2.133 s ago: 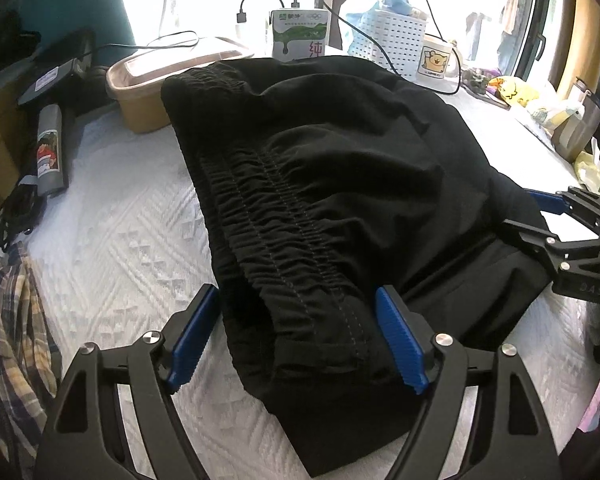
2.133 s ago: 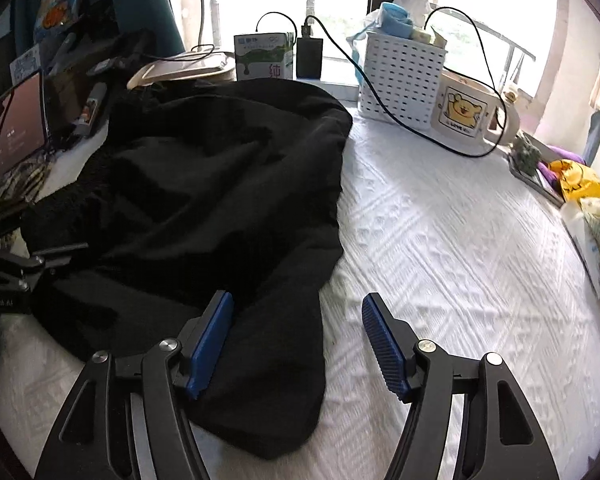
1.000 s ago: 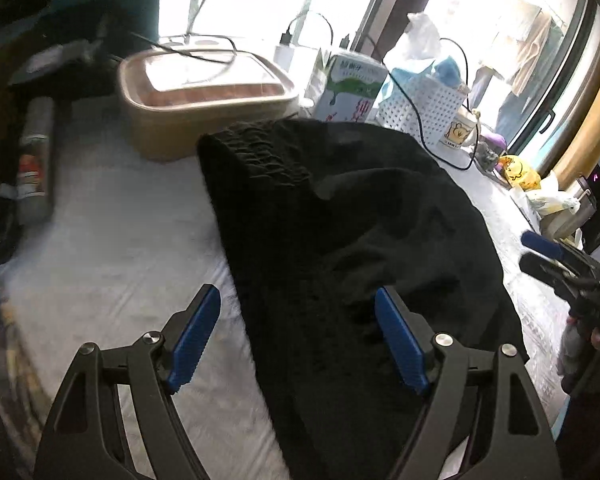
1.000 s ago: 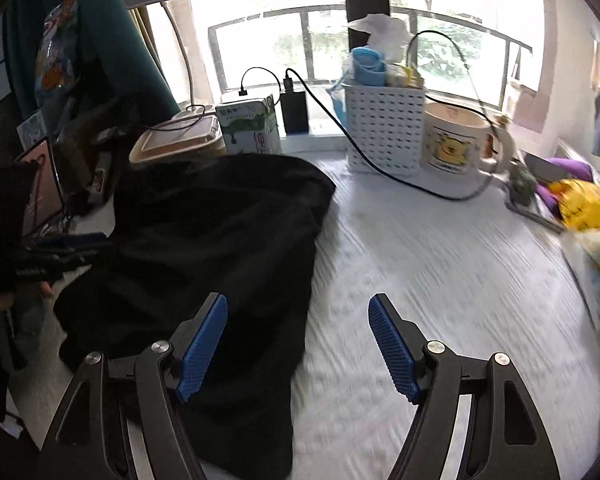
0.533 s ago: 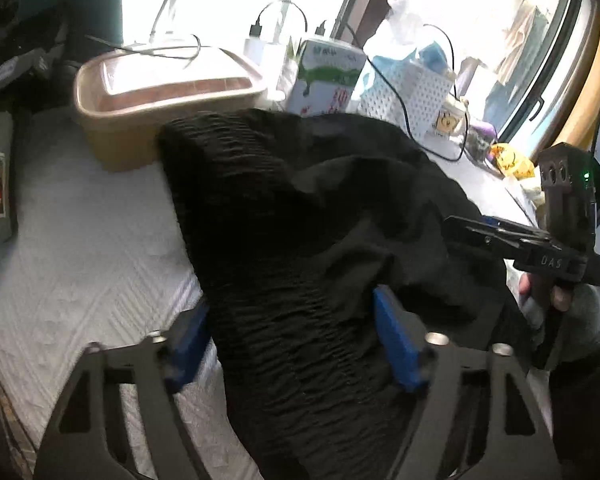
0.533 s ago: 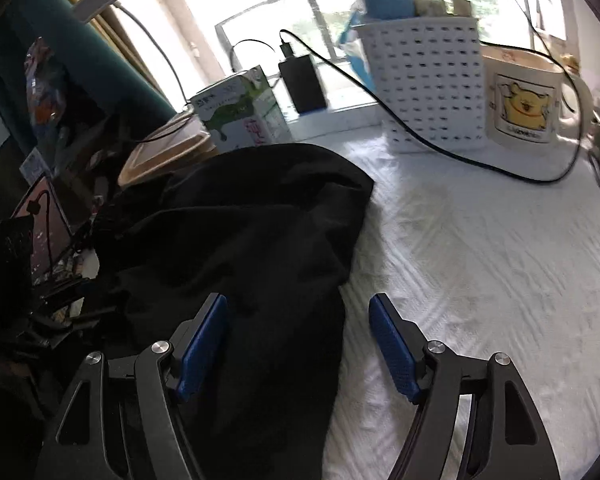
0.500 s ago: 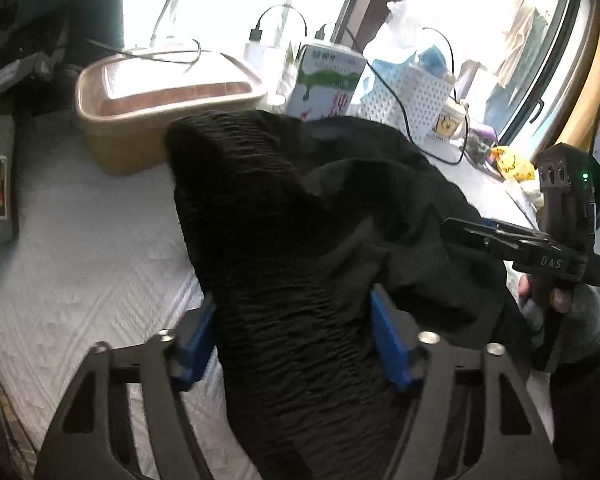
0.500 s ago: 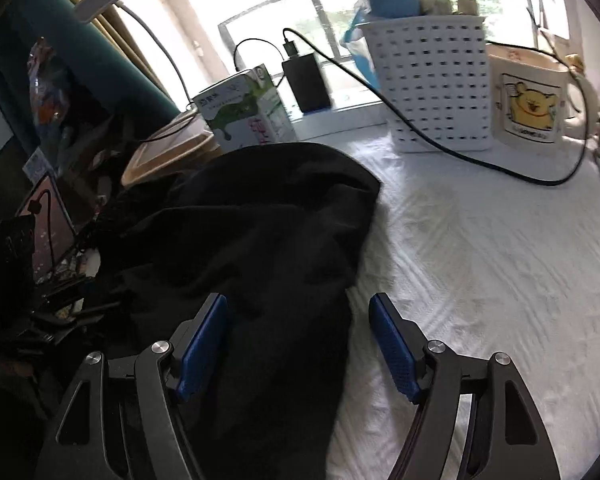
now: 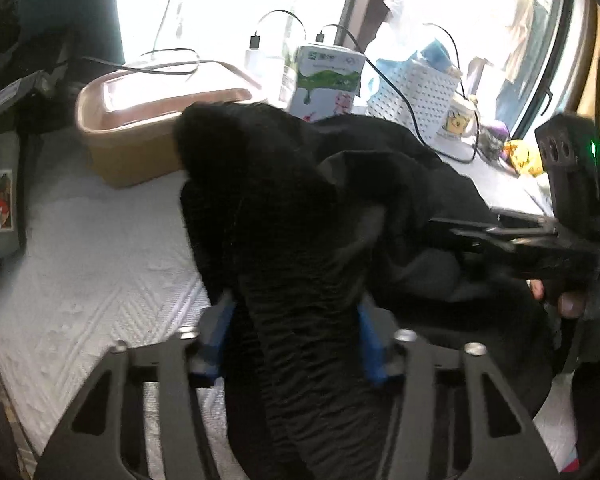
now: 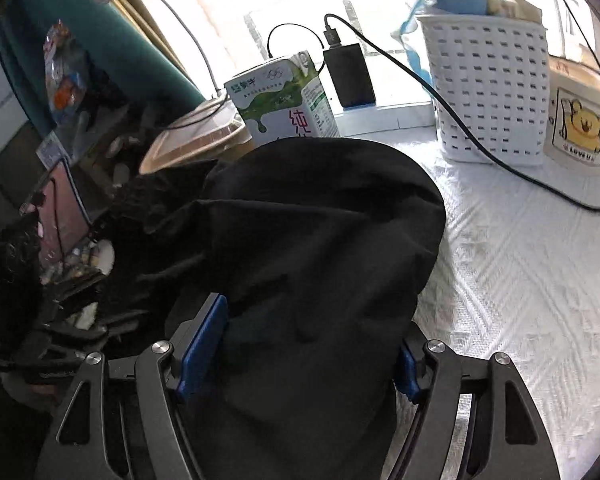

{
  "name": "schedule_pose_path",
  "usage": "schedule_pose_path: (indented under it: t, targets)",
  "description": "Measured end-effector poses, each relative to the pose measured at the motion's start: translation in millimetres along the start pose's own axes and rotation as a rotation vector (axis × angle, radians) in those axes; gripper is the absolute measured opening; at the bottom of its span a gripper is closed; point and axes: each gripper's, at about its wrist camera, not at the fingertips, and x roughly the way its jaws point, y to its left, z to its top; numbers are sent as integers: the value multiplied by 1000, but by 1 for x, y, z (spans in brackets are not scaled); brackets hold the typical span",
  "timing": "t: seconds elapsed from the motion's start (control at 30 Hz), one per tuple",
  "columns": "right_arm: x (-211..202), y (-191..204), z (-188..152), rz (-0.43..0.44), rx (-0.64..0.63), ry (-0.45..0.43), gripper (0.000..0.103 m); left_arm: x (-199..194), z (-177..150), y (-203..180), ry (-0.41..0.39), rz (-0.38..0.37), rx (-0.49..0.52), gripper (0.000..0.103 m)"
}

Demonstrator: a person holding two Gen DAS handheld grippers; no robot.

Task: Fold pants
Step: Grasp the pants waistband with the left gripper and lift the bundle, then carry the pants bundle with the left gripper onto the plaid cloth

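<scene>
Left gripper [image 9: 292, 332] just closing, clamped on the pants [image 9: 300, 220] at the gathered waistband; right gripper [image 10: 300, 344] likewise pinching bunched cloth. Heaped on the white bedspread [image 10: 520, 280]. Risk: thick slippery folds sliding out, dragging the milk carton [image 10: 280, 100].

The pants [image 10: 320, 240] lie on the bedspread [image 10: 520, 280], a carton [image 10: 280, 100] behind them at twelve o'clock. A basket [image 10: 488, 92] stands at two o'clock, a mug [image 10: 580, 128] just right of it, a tub [image 9: 140, 132] at ten o'clock.
</scene>
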Motion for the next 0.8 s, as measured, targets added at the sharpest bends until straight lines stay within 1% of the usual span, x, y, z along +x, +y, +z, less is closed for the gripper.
schedule_pose_path:
  t: [0.03,0.07,0.13,0.23,0.33,0.4,0.5,0.57,0.6,0.7,0.8]
  targets:
    - [1,2,0,-25,1,1,23,-1,1,1,-3,-10,-9,42]
    - [-1,1,-1,-28,6,-5,18,-2,0,2,-9,-15,-15,40]
    - [-6,4,-2,-35,10,-37,11,-7,-1,-2,-26,-24,-22,32]
    - [-20,19,-4,-61,-6,-84,9,-17,-9,-16,-43,-41,-16,21]
    - [-42,43,-1,-97,-57,-132,9,-27,-16,-23,-51,-61,-30,19]
    - [-60,58,3,-97,-87,-164,9,-36,-21,-22,-59,-81,-48,19]
    - [-81,81,9,-83,-132,-192,9,-53,-25,-17,-104,-117,-84,17]
    - [-90,99,13,-81,-168,-203,8,-71,-31,-13,-176,-163,-102,17]
    - [-95,107,15,-76,-183,-208,8,-79,-35,-12,-201,-152,-110,17]
    - [-106,135,20,-50,-232,-221,8,-99,-45,-2,-230,-144,-161,17]
    - [-113,169,23,-28,-301,-230,8,-123,-55,8,-260,-122,-182,16]
